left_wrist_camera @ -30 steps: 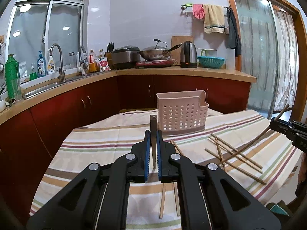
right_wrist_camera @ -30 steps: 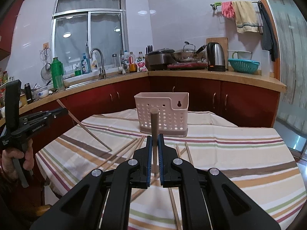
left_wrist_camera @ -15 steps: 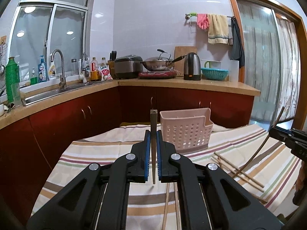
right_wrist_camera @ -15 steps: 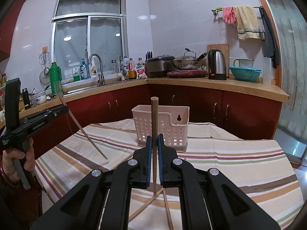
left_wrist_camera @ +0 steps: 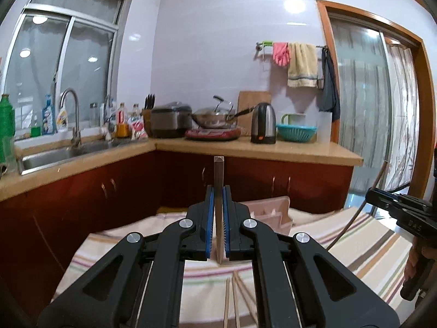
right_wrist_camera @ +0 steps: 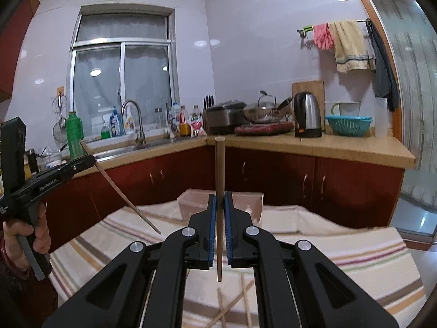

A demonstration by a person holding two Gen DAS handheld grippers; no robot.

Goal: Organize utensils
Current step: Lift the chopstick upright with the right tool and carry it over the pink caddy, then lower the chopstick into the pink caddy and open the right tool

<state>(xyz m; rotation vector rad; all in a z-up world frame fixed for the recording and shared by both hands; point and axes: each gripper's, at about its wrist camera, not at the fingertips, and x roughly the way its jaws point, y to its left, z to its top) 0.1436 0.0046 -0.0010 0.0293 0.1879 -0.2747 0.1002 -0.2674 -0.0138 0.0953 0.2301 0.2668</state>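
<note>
My left gripper (left_wrist_camera: 218, 191) is shut on a wooden chopstick (left_wrist_camera: 218, 175) that stands upright between the blue pads, lifted above the table. My right gripper (right_wrist_camera: 220, 199) is shut on another chopstick (right_wrist_camera: 220, 169), also upright. The pink perforated utensil basket (left_wrist_camera: 275, 216) stands on the striped cloth just beyond and right of the left fingers; in the right wrist view the basket (right_wrist_camera: 196, 205) sits right behind the fingers. Loose chopsticks (left_wrist_camera: 235, 295) lie on the cloth below both grippers, also in the right wrist view (right_wrist_camera: 240, 298). Each view shows the other gripper with its chopstick, the right (left_wrist_camera: 396, 205) and the left (right_wrist_camera: 90, 160).
The table wears a striped cloth (right_wrist_camera: 341, 251). Red kitchen cabinets (left_wrist_camera: 109, 191) and a wooden counter (left_wrist_camera: 273, 150) with kettle, wok and teal strainer stand behind. A sink (left_wrist_camera: 68, 150) is at left, a sliding door (left_wrist_camera: 368, 109) at right.
Both grippers have risen from the table with their chopsticks and come closer to the basket, which now sits low and partly hidden behind the fingers.
</note>
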